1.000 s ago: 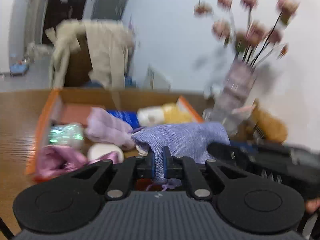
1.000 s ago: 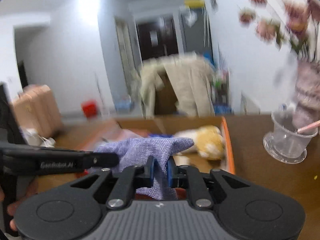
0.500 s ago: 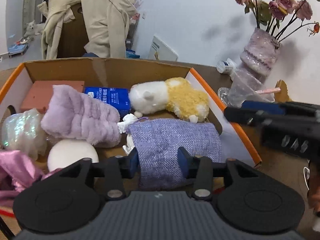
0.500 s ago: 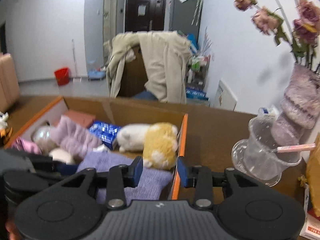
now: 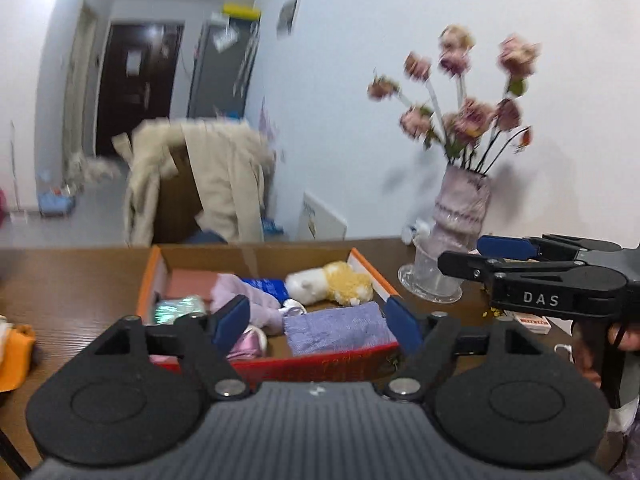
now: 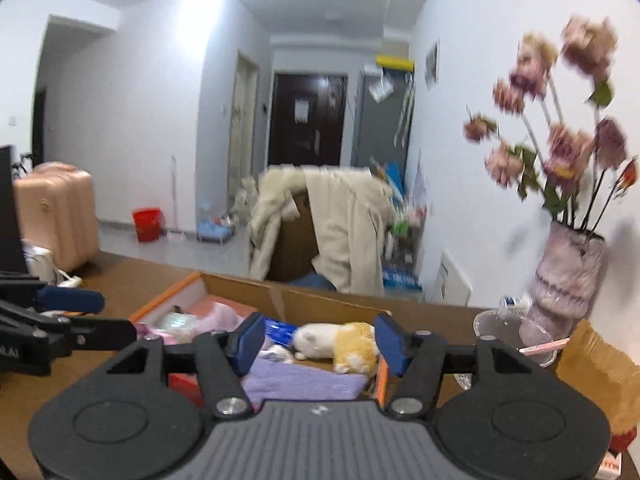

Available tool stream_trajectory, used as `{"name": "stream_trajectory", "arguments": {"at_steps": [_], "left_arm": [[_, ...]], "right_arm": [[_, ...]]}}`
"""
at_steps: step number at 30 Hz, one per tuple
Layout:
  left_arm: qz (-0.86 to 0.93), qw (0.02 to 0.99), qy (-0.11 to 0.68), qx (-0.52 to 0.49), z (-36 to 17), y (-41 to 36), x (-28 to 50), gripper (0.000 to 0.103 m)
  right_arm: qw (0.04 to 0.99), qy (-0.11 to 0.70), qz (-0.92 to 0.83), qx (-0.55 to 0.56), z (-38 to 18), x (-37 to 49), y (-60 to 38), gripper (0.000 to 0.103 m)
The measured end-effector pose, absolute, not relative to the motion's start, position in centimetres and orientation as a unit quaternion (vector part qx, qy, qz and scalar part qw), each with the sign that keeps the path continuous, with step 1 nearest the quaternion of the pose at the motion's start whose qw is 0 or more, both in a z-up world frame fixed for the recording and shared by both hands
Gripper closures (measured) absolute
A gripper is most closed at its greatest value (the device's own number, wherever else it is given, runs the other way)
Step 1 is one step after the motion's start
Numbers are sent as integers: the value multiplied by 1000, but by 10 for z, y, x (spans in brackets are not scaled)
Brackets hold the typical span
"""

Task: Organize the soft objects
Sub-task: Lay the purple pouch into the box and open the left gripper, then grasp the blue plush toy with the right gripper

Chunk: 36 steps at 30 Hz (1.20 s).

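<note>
A purple woven pouch [image 5: 338,330] lies flat in the front right of the orange-edged cardboard box [image 5: 370,270]; it also shows in the right wrist view [image 6: 300,384]. Behind it lie a white and yellow plush toy [image 5: 330,282], a lilac fuzzy item [image 5: 248,300], a blue packet [image 5: 266,284] and pink satin cloth [image 5: 248,344]. My left gripper [image 5: 316,324] is open and empty, raised in front of the box. My right gripper [image 6: 318,338] is open and empty, also back from the box; it appears at the right of the left wrist view [image 5: 480,256].
A pink vase of flowers [image 5: 462,210] and a clear plastic cup [image 5: 430,280] stand on the wooden table right of the box. An orange item [image 5: 14,354] lies at the table's left. A chair draped with a beige coat [image 5: 204,184] stands behind the table.
Both grippers let go of the purple pouch, leaving it in the box, opened wider, and pulled back and up away from the box.
</note>
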<state>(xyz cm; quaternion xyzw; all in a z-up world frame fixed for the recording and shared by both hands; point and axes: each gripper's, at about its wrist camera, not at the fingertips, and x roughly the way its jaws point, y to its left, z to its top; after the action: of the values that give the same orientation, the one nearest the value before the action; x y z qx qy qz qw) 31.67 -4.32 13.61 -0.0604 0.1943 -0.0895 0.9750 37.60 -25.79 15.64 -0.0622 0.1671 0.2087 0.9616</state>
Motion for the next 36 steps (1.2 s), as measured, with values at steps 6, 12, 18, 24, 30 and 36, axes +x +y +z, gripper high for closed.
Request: {"name": "stream_trajectory", "arguments": {"at_steps": [6, 12, 18, 24, 30, 36], "left_arm": [[-81, 985, 147, -26, 103, -54, 216, 18], [-64, 979, 187, -45, 58, -49, 167, 14], [-71, 977, 194, -49, 50, -42, 163, 14], [-60, 973, 209, -76, 42, -35, 183, 14], [-23, 958, 250, -140, 37, -18, 232, 23], [-50, 938, 276, -205, 24, -14, 264, 35]], "right_arm": [[956, 139, 254, -47, 127, 282, -257, 30], [957, 147, 248, -11, 80, 219, -260, 17], [960, 190, 205, -30, 64, 211, -263, 17], [961, 187, 200, -30, 67, 220, -253, 19], [959, 203, 198, -24, 62, 257, -238, 24], [947, 235, 219, 19, 57, 309, -229, 38]]}}
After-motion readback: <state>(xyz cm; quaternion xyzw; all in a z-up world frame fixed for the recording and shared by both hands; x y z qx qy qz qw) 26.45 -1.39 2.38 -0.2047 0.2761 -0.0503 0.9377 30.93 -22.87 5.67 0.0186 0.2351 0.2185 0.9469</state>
